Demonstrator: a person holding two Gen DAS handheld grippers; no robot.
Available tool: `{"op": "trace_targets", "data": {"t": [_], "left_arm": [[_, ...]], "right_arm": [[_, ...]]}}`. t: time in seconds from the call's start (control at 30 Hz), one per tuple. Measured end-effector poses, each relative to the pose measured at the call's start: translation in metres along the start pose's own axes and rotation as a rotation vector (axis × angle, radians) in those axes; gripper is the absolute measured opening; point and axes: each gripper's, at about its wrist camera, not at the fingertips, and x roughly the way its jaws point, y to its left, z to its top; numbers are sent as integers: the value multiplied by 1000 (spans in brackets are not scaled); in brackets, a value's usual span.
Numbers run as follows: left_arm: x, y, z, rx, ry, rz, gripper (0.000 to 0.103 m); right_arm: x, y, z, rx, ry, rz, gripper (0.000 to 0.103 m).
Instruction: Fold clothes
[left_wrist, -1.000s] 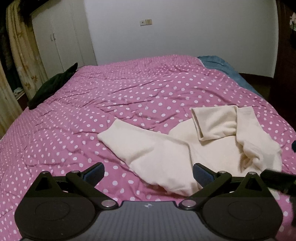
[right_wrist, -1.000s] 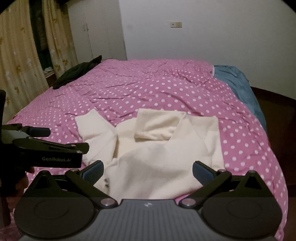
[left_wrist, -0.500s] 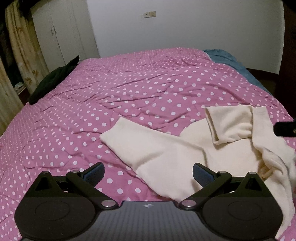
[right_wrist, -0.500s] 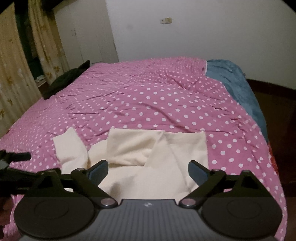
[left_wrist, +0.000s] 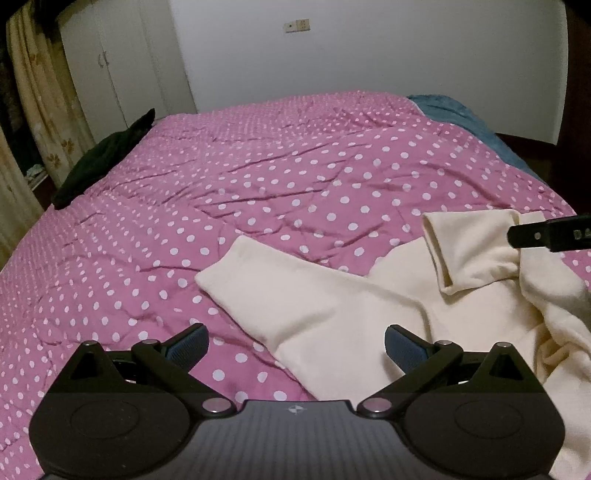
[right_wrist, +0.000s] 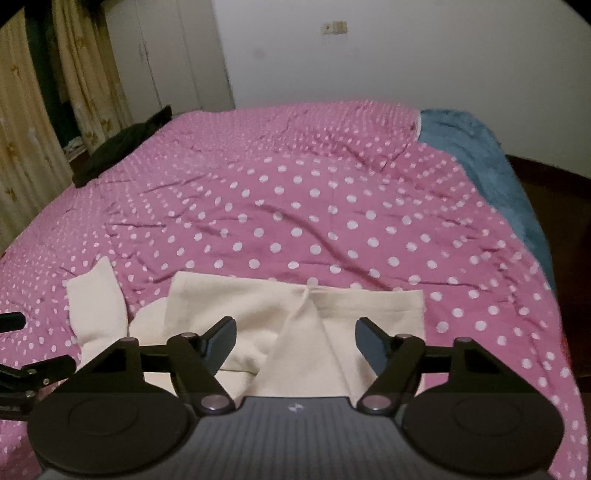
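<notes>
A cream sweater (left_wrist: 369, 306) lies on the pink polka-dot bed cover (left_wrist: 258, 192). One sleeve stretches out to the left; a folded part lies on its right side. My left gripper (left_wrist: 293, 341) is open and empty, low over the near end of the outstretched sleeve. My right gripper (right_wrist: 295, 341) is open with its jaws partly narrowed, right over the sweater's folded part (right_wrist: 295, 314), holding nothing. Its finger shows at the right edge of the left wrist view (left_wrist: 550, 236). The sleeve tip shows in the right wrist view (right_wrist: 94, 299).
A dark garment (left_wrist: 99, 162) lies at the bed's far left edge. A blue blanket (right_wrist: 491, 177) covers the bed's far right side. Curtains (right_wrist: 22, 147) and a white wardrobe (left_wrist: 122, 62) stand at the left. A white wall is behind the bed.
My right gripper moved forward and down over the sweater's folded part and its jaws narrowed a little. My left gripper moved closer to the outstretched sleeve. The sweater's right side shifted.
</notes>
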Motion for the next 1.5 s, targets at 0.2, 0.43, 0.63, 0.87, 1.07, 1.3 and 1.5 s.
{"op": "trace_targets", "data": {"t": [0.2, 0.43, 0.63, 0.87, 1.07, 1.3, 1.5], "left_arm": [[0, 3, 1, -8, 0, 4, 103], [-4, 3, 0, -14, -10, 1, 103], [-10, 2, 1, -11, -20, -9, 103], [-17, -4, 2, 0, -31, -40, 103], [-23, -13, 1, 19, -25, -100, 103], [-23, -21, 3, 10, 14, -202, 95], [-17, -23, 2, -24, 77, -283, 79]], "right_arm": [[9, -8, -4, 37, 25, 1, 20], [-33, -6, -9, -17, -79, -106, 8], [-91, -11, -26, -37, -193, -236, 8], [-154, -34, -66, 28, -240, -351, 8], [-168, -53, -100, 79, -143, -427, 11], [-190, -36, -104, 60, -165, -230, 37], [-170, 18, -102, -92, -80, 91, 42]]}}
